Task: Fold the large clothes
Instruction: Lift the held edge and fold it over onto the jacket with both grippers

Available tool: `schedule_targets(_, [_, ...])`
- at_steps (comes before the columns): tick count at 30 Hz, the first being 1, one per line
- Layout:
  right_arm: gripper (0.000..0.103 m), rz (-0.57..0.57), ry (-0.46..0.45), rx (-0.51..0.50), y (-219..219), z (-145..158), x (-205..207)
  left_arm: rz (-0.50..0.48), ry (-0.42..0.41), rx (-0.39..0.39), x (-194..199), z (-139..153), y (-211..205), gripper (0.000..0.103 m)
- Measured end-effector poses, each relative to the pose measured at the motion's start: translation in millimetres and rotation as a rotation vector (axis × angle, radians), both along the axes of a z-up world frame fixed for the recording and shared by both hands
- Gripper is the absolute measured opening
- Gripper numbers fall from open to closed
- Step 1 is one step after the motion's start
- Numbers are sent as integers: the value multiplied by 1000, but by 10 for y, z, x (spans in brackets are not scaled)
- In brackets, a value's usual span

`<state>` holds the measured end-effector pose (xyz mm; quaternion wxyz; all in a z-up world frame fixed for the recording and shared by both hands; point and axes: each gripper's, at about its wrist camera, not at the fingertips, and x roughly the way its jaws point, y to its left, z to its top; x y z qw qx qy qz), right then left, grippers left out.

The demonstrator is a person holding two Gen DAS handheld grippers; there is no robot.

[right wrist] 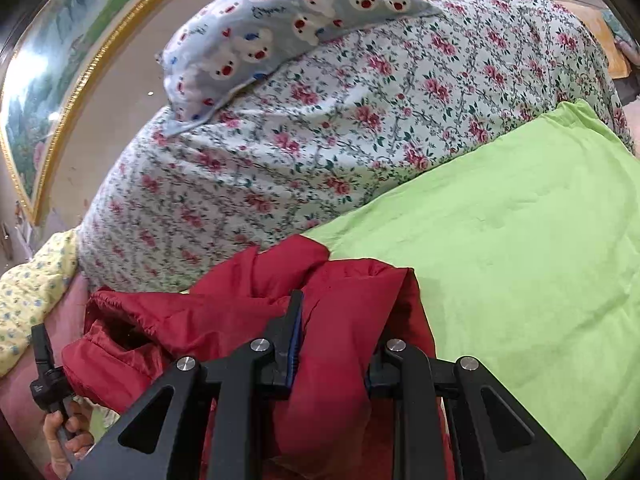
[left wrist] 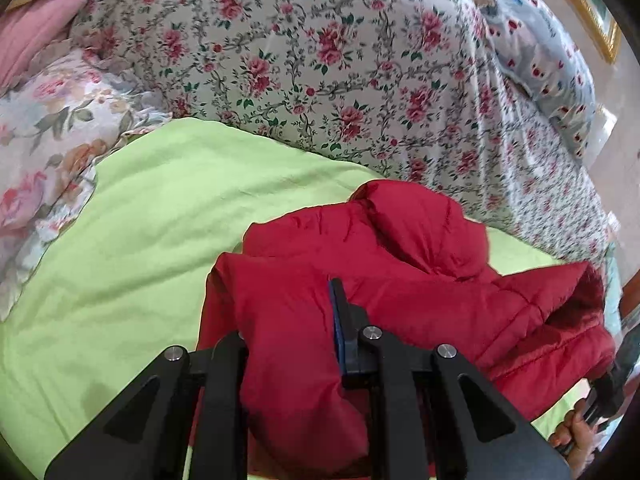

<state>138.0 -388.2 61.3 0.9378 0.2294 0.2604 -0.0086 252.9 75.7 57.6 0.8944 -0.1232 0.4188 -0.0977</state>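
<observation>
A: Which step is in hand?

B: The carry, I think. The left hand-held gripper (left wrist: 294, 344) and the right hand-held gripper (right wrist: 340, 340) are each clamped on a bunch of the red jacket (left wrist: 420, 280), which fills the lower middle of both frames, over the green sheet (left wrist: 160, 220) (the bed's floral quilt (left wrist: 320, 60) is behind).

A: And next?

B: Probably to lay it flat on the green sheet, both grips kept level.

The left gripper (left wrist: 292, 320) was closed on a thick fold of the red padded jacket (left wrist: 420, 264), which bulged between its black fingers. The jacket lay on a light green sheet (left wrist: 152, 216). Behind it rose a mound of rose-patterned bedding (left wrist: 320, 60). At the lower right edge, a hand (left wrist: 576, 436) held a black handle.
</observation>
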Motion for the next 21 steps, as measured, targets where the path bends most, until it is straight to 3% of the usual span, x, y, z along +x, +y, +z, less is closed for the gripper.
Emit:
schedule_targets(7, [22, -30, 64, 1, -76, -258, 454, 17, 76, -22, 459, -314, -11, 19])
schedule_targets(16, [22, -53, 118, -21, -126, -553, 864, 42, 94, -37, 754, -622, -55, 20])
schedule_targets(21, [22, -53, 139, -39, -125, -627, 1015, 55, 121, -84, 880, -692, -23, 20])
